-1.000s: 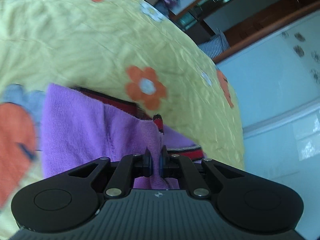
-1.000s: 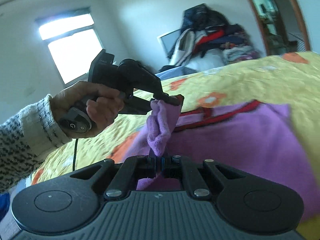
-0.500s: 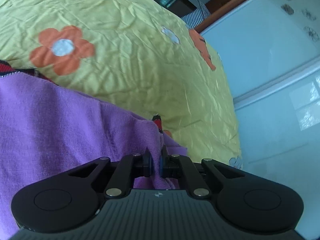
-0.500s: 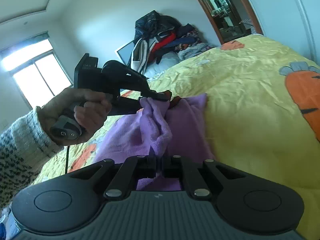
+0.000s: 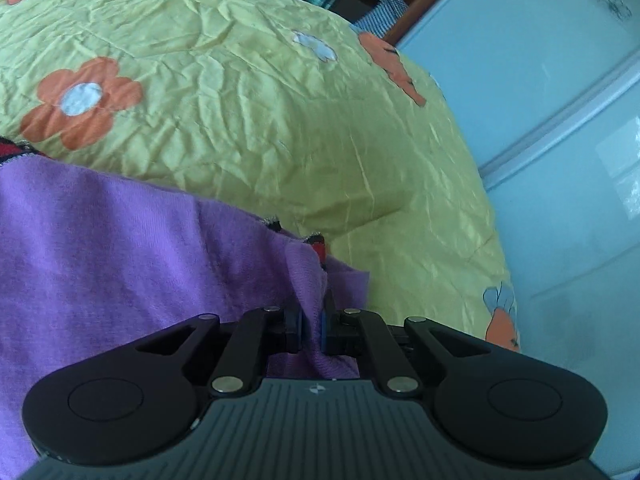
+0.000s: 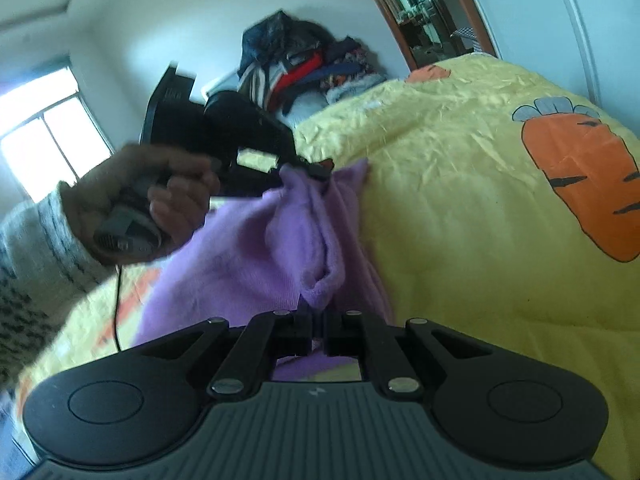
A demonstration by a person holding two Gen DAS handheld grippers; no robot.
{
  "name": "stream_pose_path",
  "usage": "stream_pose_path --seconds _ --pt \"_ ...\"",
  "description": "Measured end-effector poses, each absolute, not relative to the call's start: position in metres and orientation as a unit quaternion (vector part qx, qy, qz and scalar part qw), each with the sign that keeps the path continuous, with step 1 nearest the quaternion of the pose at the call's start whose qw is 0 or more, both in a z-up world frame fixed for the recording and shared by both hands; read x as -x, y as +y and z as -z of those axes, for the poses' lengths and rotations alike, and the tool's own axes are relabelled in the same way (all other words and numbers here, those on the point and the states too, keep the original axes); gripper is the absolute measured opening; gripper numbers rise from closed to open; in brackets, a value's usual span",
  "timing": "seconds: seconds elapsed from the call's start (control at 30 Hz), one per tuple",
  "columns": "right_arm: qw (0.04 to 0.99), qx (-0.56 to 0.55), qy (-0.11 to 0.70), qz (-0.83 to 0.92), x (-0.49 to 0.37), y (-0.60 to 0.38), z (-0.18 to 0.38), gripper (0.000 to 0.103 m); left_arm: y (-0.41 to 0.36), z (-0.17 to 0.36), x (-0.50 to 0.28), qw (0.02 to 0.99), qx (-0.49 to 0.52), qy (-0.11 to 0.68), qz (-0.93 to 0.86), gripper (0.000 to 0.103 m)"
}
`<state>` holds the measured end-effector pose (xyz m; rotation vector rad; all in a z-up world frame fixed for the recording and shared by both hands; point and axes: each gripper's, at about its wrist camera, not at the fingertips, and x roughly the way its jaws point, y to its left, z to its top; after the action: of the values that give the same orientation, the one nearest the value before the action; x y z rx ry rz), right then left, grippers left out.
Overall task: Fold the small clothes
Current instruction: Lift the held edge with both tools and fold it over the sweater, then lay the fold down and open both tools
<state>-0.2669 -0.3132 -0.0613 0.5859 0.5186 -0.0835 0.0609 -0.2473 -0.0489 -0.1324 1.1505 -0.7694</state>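
Both clamped, left tool (image 5: 311, 330) (jaws easing apart) and right tool (image 6: 318, 332) pinching purple garment (image 6: 256, 248) folds

You see a yellow quilt (image 5: 248, 128) with many wrinkles; it covers the bed. On it you find orange flowers (image 5: 82, 102) with pale centres, small white flowers (image 5: 314, 46), and big orange carrots (image 6: 580, 184) with grey-blue leaves. Beside the bed, on the right in the left wrist view, stands a pale blue wardrobe (image 5: 560, 100) with sliding doors. At the far end of the bed, against the white wall, you have a pile of clothes (image 6: 304, 64), dark, red and striped. Left of it a bright window (image 6: 44, 136) gives light. Right of the pile a doorway with a brown frame (image 6: 404, 12) opens to another room.
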Motion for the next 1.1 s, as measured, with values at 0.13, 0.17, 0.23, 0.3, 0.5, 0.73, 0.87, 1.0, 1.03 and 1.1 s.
stream_pose_path --seconds 0.13,0.17,0.23,0.3,0.5,0.73,0.87,1.0,1.03,1.1 --pt "0.919 -0.278 0.275 0.046 0.268 -0.315 0.059 0.015 -0.238 0.041 -0.060 0.762 0.078 0.524 0.372 0.029" --pt "0.919 -0.277 0.278 0.043 0.271 -0.316 0.058 0.019 -0.232 0.036 -0.058 0.763 0.082 0.519 0.378 0.037" --pt "0.921 -0.273 0.276 0.040 0.279 -0.321 0.052 0.032 -0.214 0.020 -0.050 0.777 0.082 0.493 0.383 0.050" --pt "0.929 -0.251 0.268 0.039 0.284 -0.326 0.044 0.032 -0.185 0.005 -0.040 0.791 0.089 0.467 0.385 0.066" --pt "0.949 -0.217 0.228 -0.020 0.242 -0.350 0.009 0.032 -0.103 0.001 -0.012 0.815 0.106 0.451 0.348 0.074" --pt "0.942 -0.149 0.276 -0.120 0.118 -0.335 0.009 0.032 -0.077 0.033 0.048 0.842 0.043 0.430 0.324 0.079" --pt "0.937 -0.084 0.332 -0.070 0.079 -0.334 0.027 0.031 -0.086 0.038 0.078 0.862 -0.033 0.395 0.316 0.085" --pt "0.932 -0.120 0.335 -0.063 0.087 -0.365 0.048 0.029 -0.089 0.050 0.095 0.871 -0.087 0.370 0.313 0.087" --pt "0.933 -0.122 0.333 -0.058 0.090 -0.368 0.046 0.029 -0.088 0.052 0.098 0.872 -0.091 0.367 0.310 0.087" --pt "0.936 -0.122 0.327 -0.049 0.101 -0.365 0.036 0.030 -0.083 0.051 0.105 0.875 -0.090 0.367 0.302 0.087"
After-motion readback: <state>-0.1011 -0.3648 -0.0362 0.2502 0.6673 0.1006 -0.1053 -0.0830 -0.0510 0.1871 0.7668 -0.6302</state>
